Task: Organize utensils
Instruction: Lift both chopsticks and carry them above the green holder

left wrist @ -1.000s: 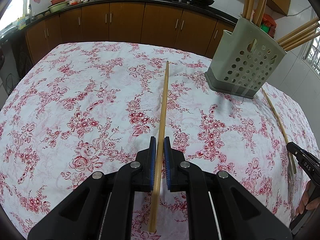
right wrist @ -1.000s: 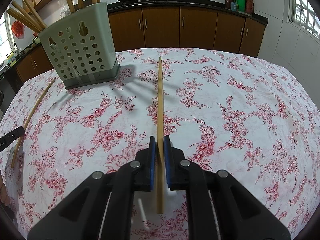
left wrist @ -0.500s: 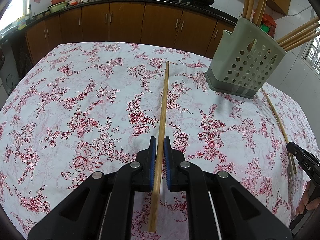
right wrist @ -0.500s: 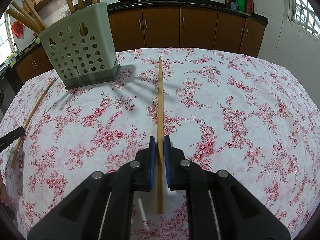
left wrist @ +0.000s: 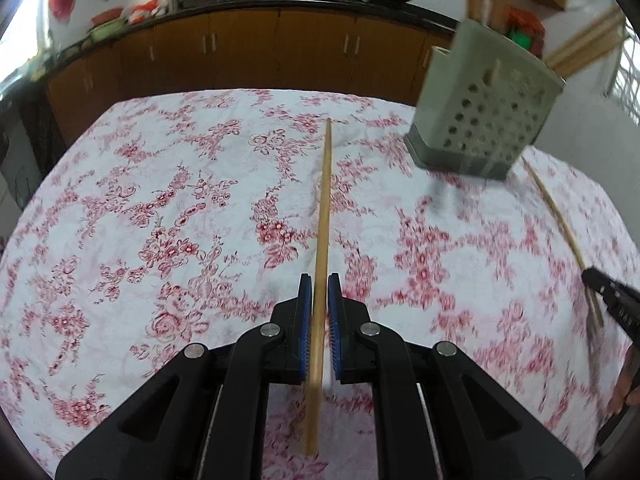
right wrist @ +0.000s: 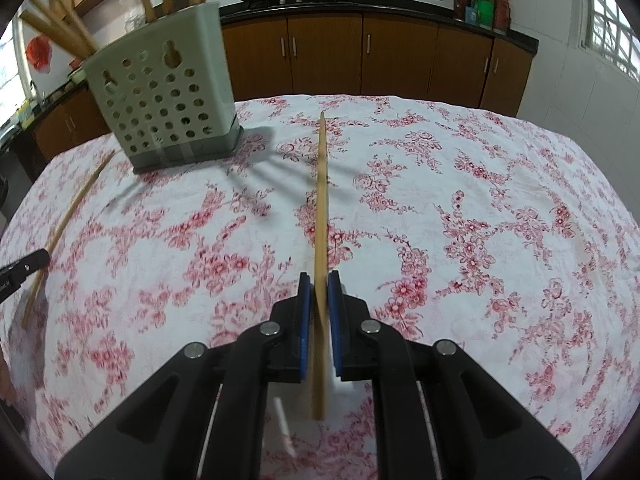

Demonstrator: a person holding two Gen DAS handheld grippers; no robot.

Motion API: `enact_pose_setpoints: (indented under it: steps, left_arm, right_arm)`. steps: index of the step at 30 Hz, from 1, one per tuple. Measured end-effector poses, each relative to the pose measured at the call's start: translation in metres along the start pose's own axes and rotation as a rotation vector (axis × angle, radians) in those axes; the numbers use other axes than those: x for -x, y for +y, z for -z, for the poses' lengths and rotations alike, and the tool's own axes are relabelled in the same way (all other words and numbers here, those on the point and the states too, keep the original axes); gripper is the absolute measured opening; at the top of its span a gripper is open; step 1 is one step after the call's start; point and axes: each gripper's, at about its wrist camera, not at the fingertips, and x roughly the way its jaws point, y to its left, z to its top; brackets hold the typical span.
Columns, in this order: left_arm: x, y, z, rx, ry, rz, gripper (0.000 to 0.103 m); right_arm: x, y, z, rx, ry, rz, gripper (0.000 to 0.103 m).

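Chopsticks: one bamboo chopstick (left wrist: 322, 240) sat clamped in the left gripper (left wrist: 319, 300); a second chopstick (right wrist: 321, 216) sat clamped in the right gripper (right wrist: 319, 298).
Left jaws: nearly closed, blue pads pressed on the stick on both sides; stick ran forward over the table (left wrist: 160, 208), its back end behind the pads.
Right jaws: nearly closed on their stick in the same way, stick pointing toward the far table edge.
Holder: pale green perforated utensil holder (right wrist: 162, 96) stood upright on the floral tablecloth (right wrist: 480, 220), several chopsticks in it, leaning out of the top.
Relative position: holder lay ahead and to the right in the left view, ahead and to the left in the right view.
Cross-view: each gripper's tip with its stick showed at the other view's edge.
Image quality: left view blurred toward the right side.
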Motion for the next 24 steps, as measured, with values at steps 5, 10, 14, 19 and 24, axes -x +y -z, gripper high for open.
enact_pose_setpoints:
  steps: [5, 10, 14, 19, 24]
  left_arm:
    - [0.003, 0.001, 0.003, -0.019, 0.003, -0.002, 0.008]
    - [0.027, -0.005, -0.002, -0.078, -0.055, -0.005, 0.008]
    - [0.064, -0.004, -0.022, -0.065, -0.161, 0.024, 0.008]
    - [0.107, -0.005, -0.052, -0.034, -0.286, 0.072, 0.006]
    - [0.117, -0.009, -0.068, -0.038, -0.325, 0.087, 0.005]
  right_arm:
    - [0.002, -0.007, 0.001, -0.029, 0.001, -0.021, 0.008]
    - [0.031, -0.012, -0.006, -0.038, -0.083, -0.026, 0.008]
    - [0.067, -0.017, -0.022, -0.049, -0.199, -0.030, 0.008]
    - [0.103, -0.020, -0.041, -0.059, -0.326, -0.047, 0.008]
    - [0.126, -0.016, -0.053, -0.052, -0.406, -0.065, 0.008]
